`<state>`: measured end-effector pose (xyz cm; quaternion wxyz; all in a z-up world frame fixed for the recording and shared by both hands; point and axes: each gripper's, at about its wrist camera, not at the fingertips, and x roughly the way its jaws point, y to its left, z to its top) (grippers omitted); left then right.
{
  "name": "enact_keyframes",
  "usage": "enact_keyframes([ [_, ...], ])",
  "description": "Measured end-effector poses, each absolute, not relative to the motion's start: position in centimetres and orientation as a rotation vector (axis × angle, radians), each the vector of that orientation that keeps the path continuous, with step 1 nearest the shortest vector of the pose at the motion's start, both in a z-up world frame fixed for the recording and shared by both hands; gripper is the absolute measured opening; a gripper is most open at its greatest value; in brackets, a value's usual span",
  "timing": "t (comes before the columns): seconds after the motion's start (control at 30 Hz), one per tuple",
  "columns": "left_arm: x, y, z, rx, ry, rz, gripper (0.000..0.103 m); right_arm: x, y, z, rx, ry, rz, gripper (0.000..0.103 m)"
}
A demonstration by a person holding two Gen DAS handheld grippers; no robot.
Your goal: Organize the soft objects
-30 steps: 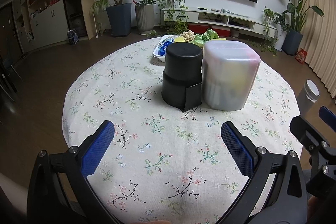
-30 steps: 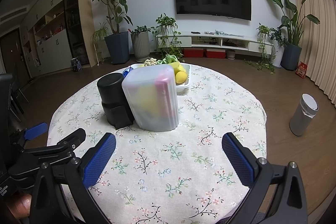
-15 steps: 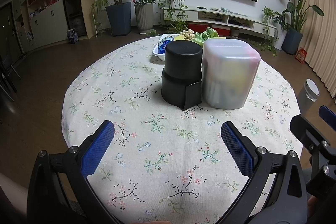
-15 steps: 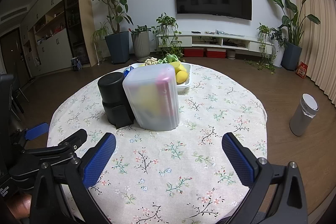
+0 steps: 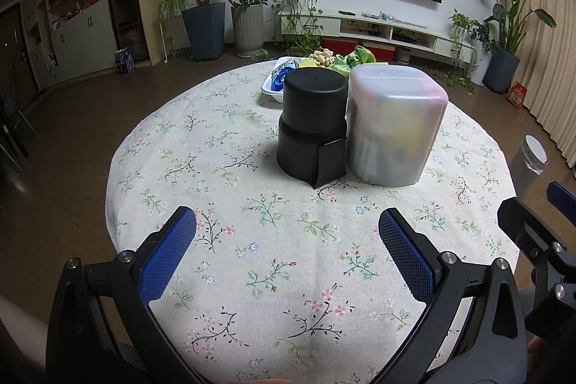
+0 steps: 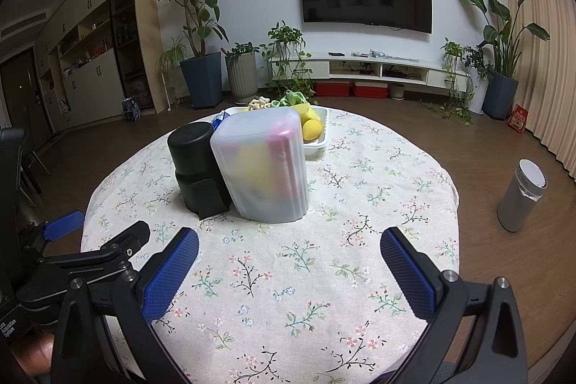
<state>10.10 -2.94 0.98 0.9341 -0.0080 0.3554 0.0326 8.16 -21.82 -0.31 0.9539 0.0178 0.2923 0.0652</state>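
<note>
A frosted translucent container (image 5: 396, 128) (image 6: 264, 168) stands upside down mid-table, with blurred yellow and pink things inside. A black round container (image 5: 312, 125) (image 6: 196, 168) stands touching its left side. Behind them a white tray (image 5: 270, 86) (image 6: 321, 141) holds soft objects: a green one (image 5: 356, 57), a cream knobbly one (image 6: 259, 103), yellow ones (image 6: 311, 128) and a blue one (image 5: 282, 80). My left gripper (image 5: 286, 233) is open and empty over the near table. My right gripper (image 6: 288, 251) is open and empty beside it.
The round table has a floral cloth (image 5: 288, 258) (image 6: 360, 204). A grey cylindrical bin (image 6: 520, 197) stands on the floor to the right. Potted plants, a TV and a low cabinet line the far wall.
Both grippers have drifted slightly; the containers sit a little differently in each view. Nothing on the table has moved, and both grippers stay open.
</note>
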Motion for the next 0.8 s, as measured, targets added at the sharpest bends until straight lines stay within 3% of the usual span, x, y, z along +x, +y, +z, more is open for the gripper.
enact_keyframes([
  [0.8,10.13,-2.7,0.73,-0.032,0.723,0.075,0.103,8.23,-21.79,-0.32,0.038,0.596,0.133,0.103],
])
